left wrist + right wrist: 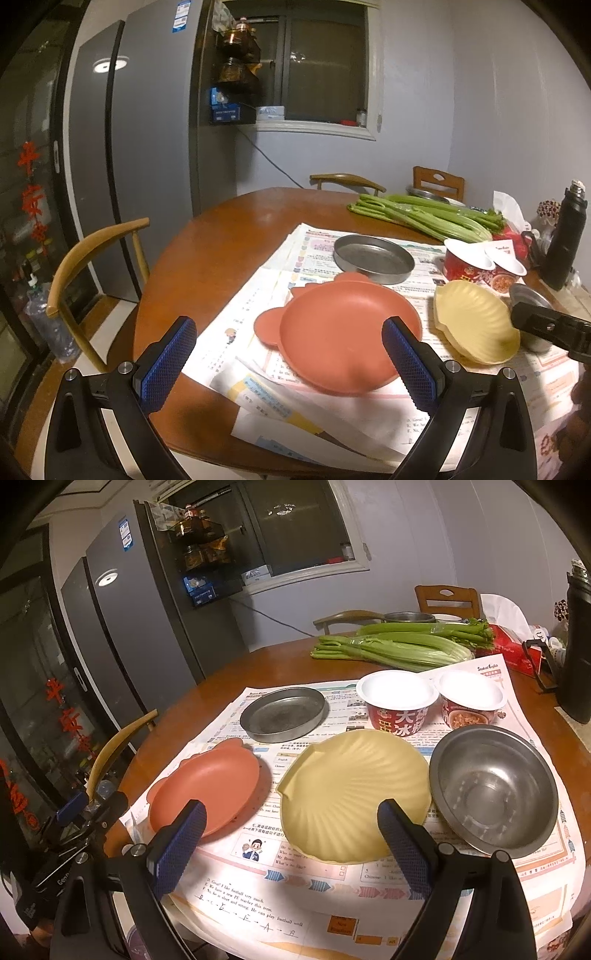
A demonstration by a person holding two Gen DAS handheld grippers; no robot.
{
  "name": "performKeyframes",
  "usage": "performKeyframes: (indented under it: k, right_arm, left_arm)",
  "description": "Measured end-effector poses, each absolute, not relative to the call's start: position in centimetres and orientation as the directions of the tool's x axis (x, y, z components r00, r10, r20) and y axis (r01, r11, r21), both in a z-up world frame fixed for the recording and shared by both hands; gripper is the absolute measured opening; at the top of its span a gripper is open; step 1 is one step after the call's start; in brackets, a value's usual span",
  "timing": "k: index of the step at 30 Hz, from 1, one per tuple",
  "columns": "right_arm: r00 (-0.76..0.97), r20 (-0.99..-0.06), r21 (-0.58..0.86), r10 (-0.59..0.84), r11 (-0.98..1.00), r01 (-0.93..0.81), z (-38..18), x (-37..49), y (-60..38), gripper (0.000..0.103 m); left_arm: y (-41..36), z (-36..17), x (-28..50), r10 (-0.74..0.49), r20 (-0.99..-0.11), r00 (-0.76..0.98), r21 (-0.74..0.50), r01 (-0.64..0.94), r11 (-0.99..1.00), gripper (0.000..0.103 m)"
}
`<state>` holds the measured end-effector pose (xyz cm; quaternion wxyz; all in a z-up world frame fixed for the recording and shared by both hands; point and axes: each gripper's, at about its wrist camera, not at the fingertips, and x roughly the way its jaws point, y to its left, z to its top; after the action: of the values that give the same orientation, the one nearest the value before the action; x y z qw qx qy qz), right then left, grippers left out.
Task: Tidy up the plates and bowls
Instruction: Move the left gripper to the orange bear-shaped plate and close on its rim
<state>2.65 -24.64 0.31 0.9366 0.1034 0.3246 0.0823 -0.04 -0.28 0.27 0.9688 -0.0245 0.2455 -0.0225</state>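
- the left gripper (288, 363) sits nearest its camera, jaws spread wide with nothing between the blue pads; it hangs over the near edge of the table (221, 236).
- the right gripper (291, 843) is likewise wide open and holds nothing, poised above the newspaper (280, 882) that covers this side of the table.
- just ahead of the left gripper lies the terracotta plate (340, 332), a round dish with small ears, flat on the newspaper; in the right view it lies at the left, behind the left finger.
- beside it, to the right, lies the yellow shell plate (354, 794), close to the terracotta plate but apart from it; the right gripper points straight at it.
- right of the shell plate sits the steel bowl (493, 790), upright and empty, its rim just beside the shell plate.
- farther back, behind the terracotta plate, rests the steel pan (282, 714), shallow and empty.
- to its right stand two red noodle cups (397, 703), side by side and touching.
- beyond the paper a bunch of celery (399, 646) lies on the bare wood, with a red tissue box (517, 653) and a black flask (565, 243) at the right edge.
- wooden chairs (88, 258) ring the table; a grey fridge (147, 129) stands behind at the left.
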Motion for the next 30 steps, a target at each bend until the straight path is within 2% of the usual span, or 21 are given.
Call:
performKeyframes:
  k: [12, 30]
  right_arm:
    - [0.778, -0.585, 0.222, 0.23, 0.968, -0.119, 0.8, 3.3, -23.5, 0.095]
    - [0.701, -0.66, 0.186, 0.269, 0.963, -0.195, 0.1, 9.0, -20.1, 0.091]
  left_arm:
    - [0.2, 0.3, 0.5, -0.047, -0.482, 0.875, -0.057, 0.022, 0.998, 0.101]
    - [1.1, -1.1, 5.8, -0.044, -0.565, 0.824, -0.1, -0.016, 0.995, 0.101]
